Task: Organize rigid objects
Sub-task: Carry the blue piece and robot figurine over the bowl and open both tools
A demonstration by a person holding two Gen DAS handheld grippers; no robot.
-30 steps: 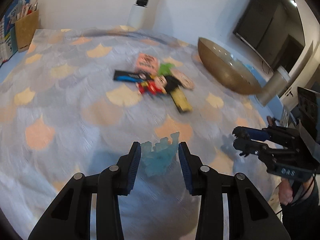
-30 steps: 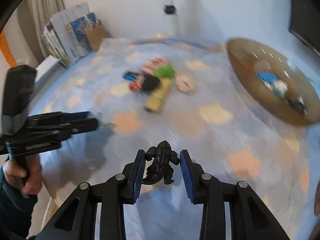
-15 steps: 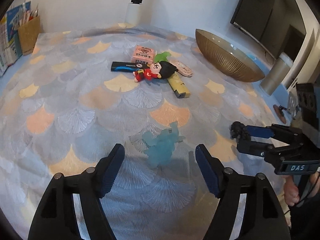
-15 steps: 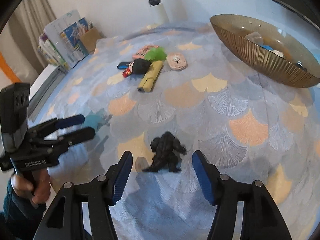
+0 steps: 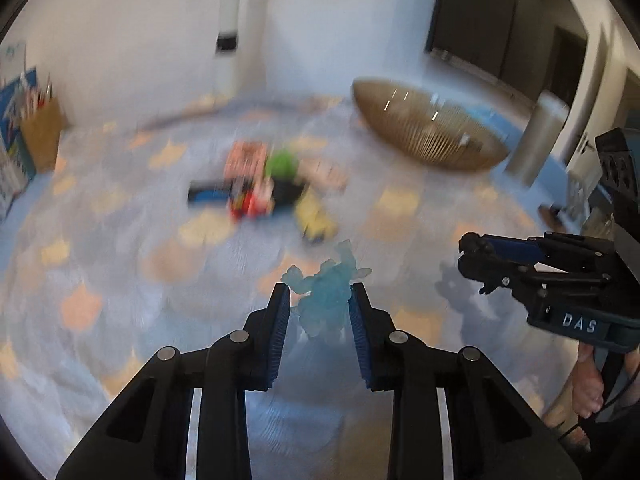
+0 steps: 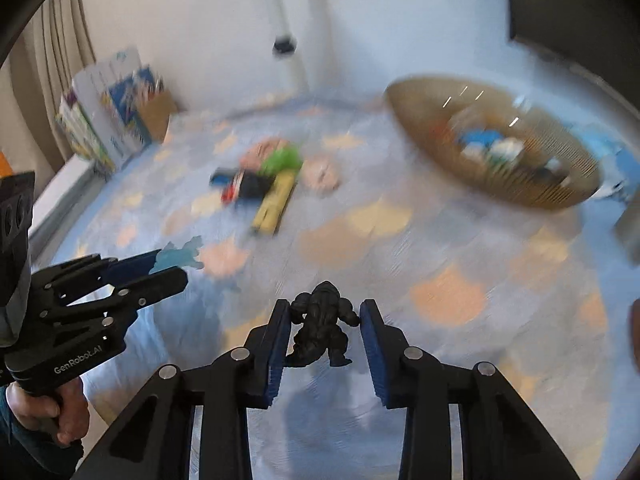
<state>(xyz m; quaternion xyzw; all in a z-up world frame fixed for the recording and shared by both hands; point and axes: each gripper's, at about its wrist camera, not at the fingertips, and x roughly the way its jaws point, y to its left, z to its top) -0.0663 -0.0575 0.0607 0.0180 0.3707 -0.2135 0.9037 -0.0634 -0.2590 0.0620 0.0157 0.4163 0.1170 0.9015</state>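
My left gripper (image 5: 318, 302) is shut on a translucent blue figurine (image 5: 326, 294) and holds it above the patterned bedspread (image 5: 120, 272). My right gripper (image 6: 324, 314) is shut on a black gorilla figurine (image 6: 322, 330), also held above the bedspread. In the right wrist view the left gripper (image 6: 166, 268) shows at the left with the blue figurine (image 6: 178, 258) between its fingers. In the left wrist view the right gripper (image 5: 470, 258) shows at the right. A wide brown bowl (image 6: 496, 148) with several small items stands at the far right.
A blurred pile lies mid-bed: a pink box (image 5: 244, 156), a green toy (image 5: 284, 164), a red-and-black doll (image 5: 260, 200), a dark blue bar (image 5: 208, 194), a yellow tube (image 6: 274, 204). Books and a cardboard box (image 6: 116, 116) stand at the far left. A grey cylinder (image 5: 536, 140) stands beside the bowl.
Half a second ago both grippers were open with the figurines lying on the bedspread. Now both have shut on their figurines and lifted them; both views are motion-blurred.
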